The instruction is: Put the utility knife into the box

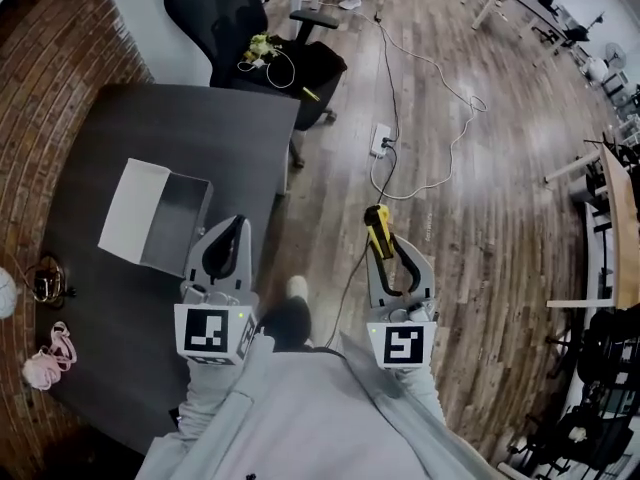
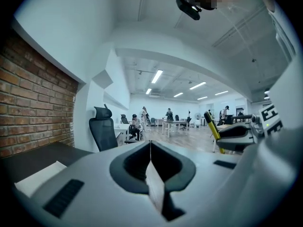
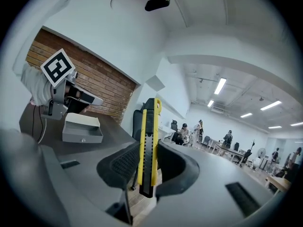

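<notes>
Wooden flooring (image 1: pixel 470 168) fills most of the head view, with a dark table (image 1: pixel 120 138) down the left side and a black office chair (image 1: pixel 225 13) at the top. On the table, left of centre, we see the box (image 1: pixel 178 220), open-topped, white outside and grey inside. Our left gripper (image 1: pixel 236 226) hangs just to its lower right, jaws pressed together on nothing. Our right gripper (image 1: pixel 386 256) is over the floor at lower centre, clamped on the utility knife (image 1: pixel 377 226), so the box lies well to its upper left, beyond the left gripper. The knife's long axis runs along the jaws, pointing away from us. It is slim and yellow, with a black slider track down its middle and a small yellow loop at the far end; we see no blade out.
</notes>
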`<move>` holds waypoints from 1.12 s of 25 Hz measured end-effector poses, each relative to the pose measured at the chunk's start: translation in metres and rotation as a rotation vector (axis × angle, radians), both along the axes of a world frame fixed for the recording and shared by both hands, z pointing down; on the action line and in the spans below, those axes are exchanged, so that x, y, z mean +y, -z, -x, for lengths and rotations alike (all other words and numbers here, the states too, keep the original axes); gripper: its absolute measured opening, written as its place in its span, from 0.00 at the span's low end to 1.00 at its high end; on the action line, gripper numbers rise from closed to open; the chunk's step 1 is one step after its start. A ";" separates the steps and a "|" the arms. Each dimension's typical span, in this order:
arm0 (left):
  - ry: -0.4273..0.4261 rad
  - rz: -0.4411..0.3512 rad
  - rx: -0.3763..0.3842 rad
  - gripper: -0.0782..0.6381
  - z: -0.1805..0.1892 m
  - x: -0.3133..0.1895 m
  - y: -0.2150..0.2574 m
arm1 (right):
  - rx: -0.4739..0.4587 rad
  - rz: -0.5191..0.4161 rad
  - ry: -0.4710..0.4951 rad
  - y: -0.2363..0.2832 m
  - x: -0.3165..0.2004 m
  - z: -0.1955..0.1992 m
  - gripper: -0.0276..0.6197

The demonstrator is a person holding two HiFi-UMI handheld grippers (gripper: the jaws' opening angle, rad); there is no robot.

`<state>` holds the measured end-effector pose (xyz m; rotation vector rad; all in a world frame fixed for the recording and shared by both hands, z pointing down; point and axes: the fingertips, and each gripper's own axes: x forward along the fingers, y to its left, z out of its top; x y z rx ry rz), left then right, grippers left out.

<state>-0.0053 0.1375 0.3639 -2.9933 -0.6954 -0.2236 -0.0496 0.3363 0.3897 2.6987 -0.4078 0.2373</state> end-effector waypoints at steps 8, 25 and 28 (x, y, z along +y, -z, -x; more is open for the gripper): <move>0.067 0.038 0.003 0.14 -0.056 -0.028 0.006 | 0.007 0.036 0.054 0.011 -0.018 -0.067 0.24; 0.431 0.051 -0.042 0.14 -0.054 -0.147 -0.016 | -0.015 0.046 0.368 0.003 -0.125 -0.151 0.24; 0.525 0.050 -0.034 0.14 -0.053 -0.173 -0.012 | 0.000 0.042 0.457 0.006 -0.154 -0.171 0.24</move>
